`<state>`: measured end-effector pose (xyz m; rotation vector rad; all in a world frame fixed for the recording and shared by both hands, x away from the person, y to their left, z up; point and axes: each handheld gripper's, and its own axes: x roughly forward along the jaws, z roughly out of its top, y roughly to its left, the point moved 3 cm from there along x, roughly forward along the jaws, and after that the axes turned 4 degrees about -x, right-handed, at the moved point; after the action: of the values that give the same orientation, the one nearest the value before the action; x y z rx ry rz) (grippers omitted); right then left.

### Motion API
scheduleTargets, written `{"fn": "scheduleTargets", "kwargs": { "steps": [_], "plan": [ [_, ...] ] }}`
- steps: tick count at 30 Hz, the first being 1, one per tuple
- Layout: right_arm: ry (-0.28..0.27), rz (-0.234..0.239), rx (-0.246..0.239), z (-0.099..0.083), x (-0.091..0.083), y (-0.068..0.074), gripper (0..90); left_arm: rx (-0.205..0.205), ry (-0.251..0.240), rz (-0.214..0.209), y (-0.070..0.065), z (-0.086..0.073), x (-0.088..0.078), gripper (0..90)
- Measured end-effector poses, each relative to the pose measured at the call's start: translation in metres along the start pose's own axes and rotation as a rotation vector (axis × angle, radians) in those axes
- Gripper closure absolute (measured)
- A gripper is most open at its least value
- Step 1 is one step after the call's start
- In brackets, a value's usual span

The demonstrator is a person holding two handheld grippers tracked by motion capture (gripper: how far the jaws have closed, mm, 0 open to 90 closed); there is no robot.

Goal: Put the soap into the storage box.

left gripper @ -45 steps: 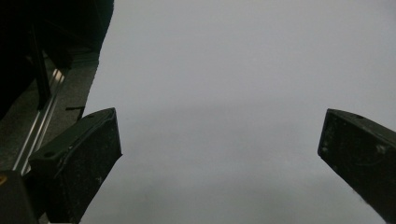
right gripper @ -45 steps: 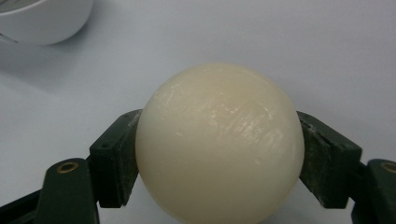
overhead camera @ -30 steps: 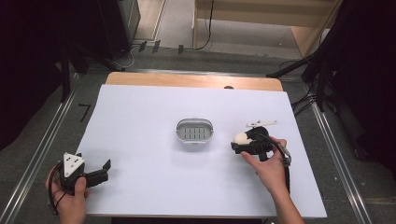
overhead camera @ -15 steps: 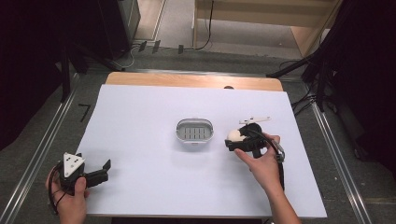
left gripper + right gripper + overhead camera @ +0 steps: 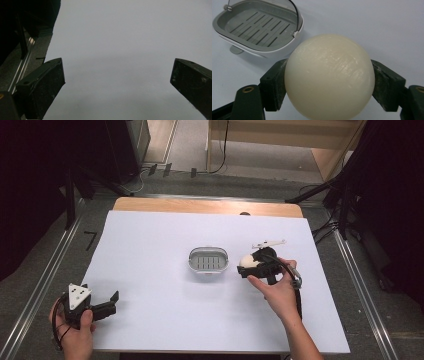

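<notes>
Surface finishes noted at the bench [image 5: 150, 270]: matt white covering, bare wood at the far edge.
Cream ball [image 5: 328, 75] smooth, waxy, faintly scuffed; dish [image 5: 257, 27] grey and white plastic, satin, wire handle; right claw [image 5: 329, 82] pads matt black, slightly dusty.

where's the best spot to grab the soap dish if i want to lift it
Take the soap dish across its short width, one jaw on each long wall, coming straight down from above. It is a shallow oval sitting flat on the table, so the long sides are closest together and likely fit an open gripper. The thin wire handle lies folded against the rim, hard to pinch.
</notes>
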<state>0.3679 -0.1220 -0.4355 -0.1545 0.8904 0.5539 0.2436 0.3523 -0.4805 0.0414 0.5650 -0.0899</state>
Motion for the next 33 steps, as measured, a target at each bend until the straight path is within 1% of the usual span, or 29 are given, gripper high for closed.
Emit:
{"fn": "scheduleTargets", "kwargs": {
  "steps": [5, 8, 9, 15, 20, 23, 32, 33],
  "plan": [
    [-0.007, 0.01, -0.009, 0.008, -0.002, 0.004, 24.4, 0.002, 0.002, 0.0, 0.0, 0.0, 0.0, 0.0],
    [-0.004, 0.009, -0.024, 0.011, -0.001, 0.007, 24.4, -0.001, 0.0, -0.002, 0.0, 0.0, 0.0, 0.0],
    [-0.002, 0.008, -0.02, 0.012, -0.001, 0.008, 24.4, -0.001, 0.0, -0.003, 0.0, 0.0, 0.0, 0.0],
    [0.005, 0.019, -0.032, 0.018, 0.004, 0.015, 24.4, -0.003, -0.001, -0.004, 0.0, 0.0, 0.0, 0.0],
    [0.0, 0.028, -0.041, 0.022, 0.006, 0.02, 24.4, -0.003, -0.002, -0.004, 0.001, 0.0, 0.0, 0.0],
    [0.002, 0.027, -0.04, 0.026, 0.007, 0.024, 24.4, -0.005, -0.005, -0.006, 0.001, 0.0, 0.0, 0.0],
    [0.003, 0.034, -0.062, 0.038, 0.01, 0.034, 24.4, -0.006, -0.005, -0.009, 0.001, 0.0, 0.0, 0.0],
    [0.007, 0.032, -0.057, 0.039, 0.01, 0.035, 24.4, -0.006, -0.005, -0.009, 0.001, 0.0, 0.0, 0.0]
  ]
}}
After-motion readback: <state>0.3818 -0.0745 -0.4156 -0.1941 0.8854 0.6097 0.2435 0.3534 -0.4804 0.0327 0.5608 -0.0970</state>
